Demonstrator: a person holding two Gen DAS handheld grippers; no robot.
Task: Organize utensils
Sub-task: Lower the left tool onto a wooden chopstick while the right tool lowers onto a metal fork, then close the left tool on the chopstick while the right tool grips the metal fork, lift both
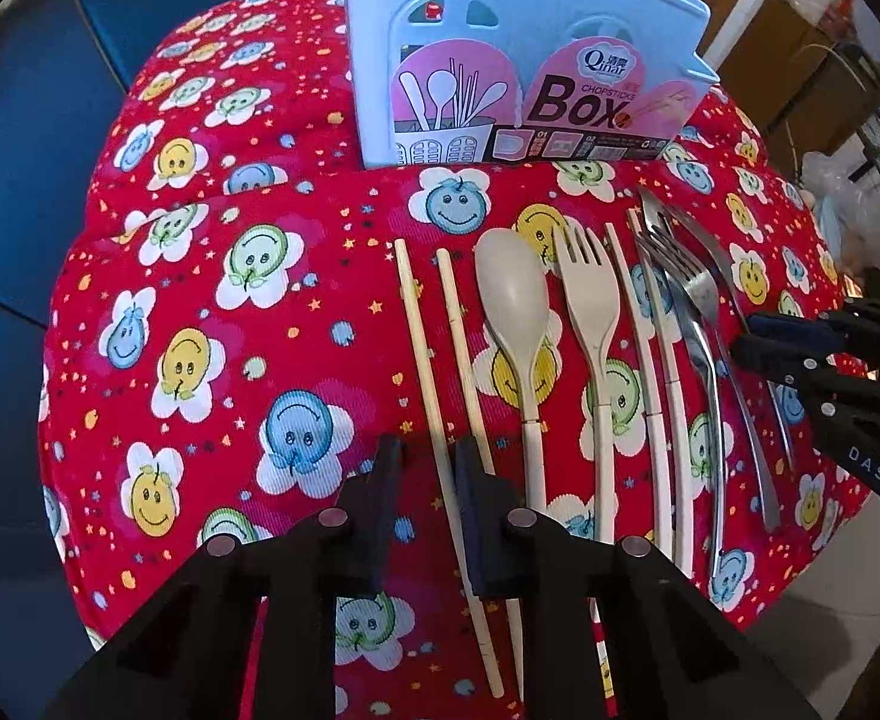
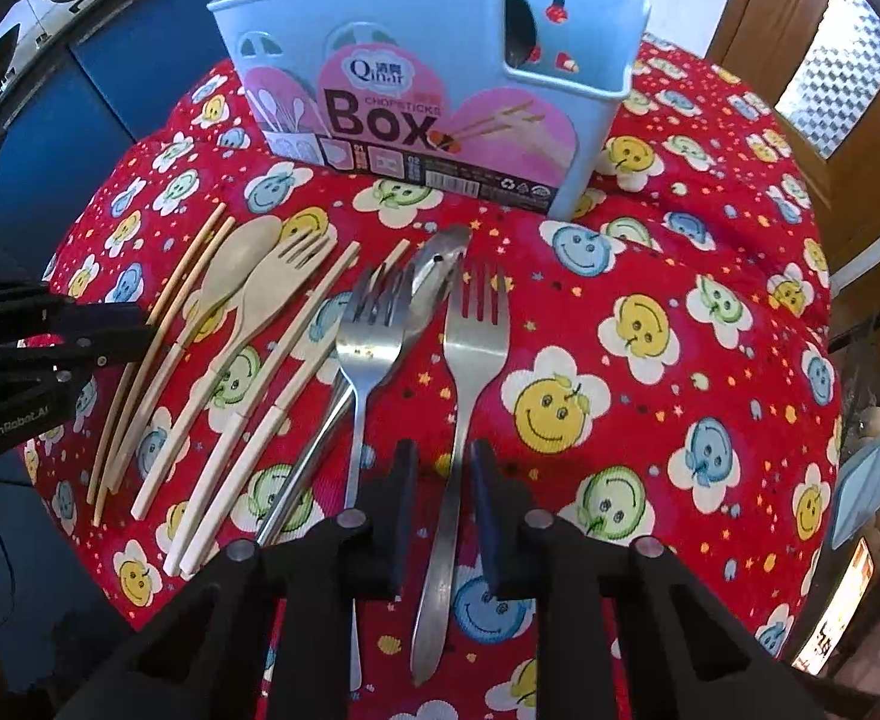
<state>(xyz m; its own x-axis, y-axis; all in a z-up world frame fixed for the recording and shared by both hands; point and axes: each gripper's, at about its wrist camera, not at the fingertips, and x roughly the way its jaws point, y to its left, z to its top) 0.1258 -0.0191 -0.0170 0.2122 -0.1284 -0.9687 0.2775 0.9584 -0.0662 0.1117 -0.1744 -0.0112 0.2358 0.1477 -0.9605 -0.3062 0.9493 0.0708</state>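
Note:
A light blue chopsticks box (image 1: 518,42) (image 2: 440,54) stands upright at the far side of the red smiley cloth. In front of it lie utensils in a row: two wooden chopsticks (image 1: 422,354), a beige spoon (image 1: 515,306), a beige fork (image 1: 590,300), two beige-and-white chopsticks (image 1: 656,360) and steel cutlery (image 1: 698,312). My left gripper (image 1: 428,456) is open, its jaws either side of the leftmost wooden chopstick. My right gripper (image 2: 443,459) is open, straddling the handle of a steel fork (image 2: 473,336). A second steel fork (image 2: 371,336) and steel spoon (image 2: 434,264) lie beside it.
The red cloth (image 1: 200,312) covers a round table with edges falling away on all sides. Blue cabinets (image 1: 32,120) stand to the left, a wooden door (image 2: 848,138) to the right. The right gripper's body shows in the left wrist view (image 1: 830,360).

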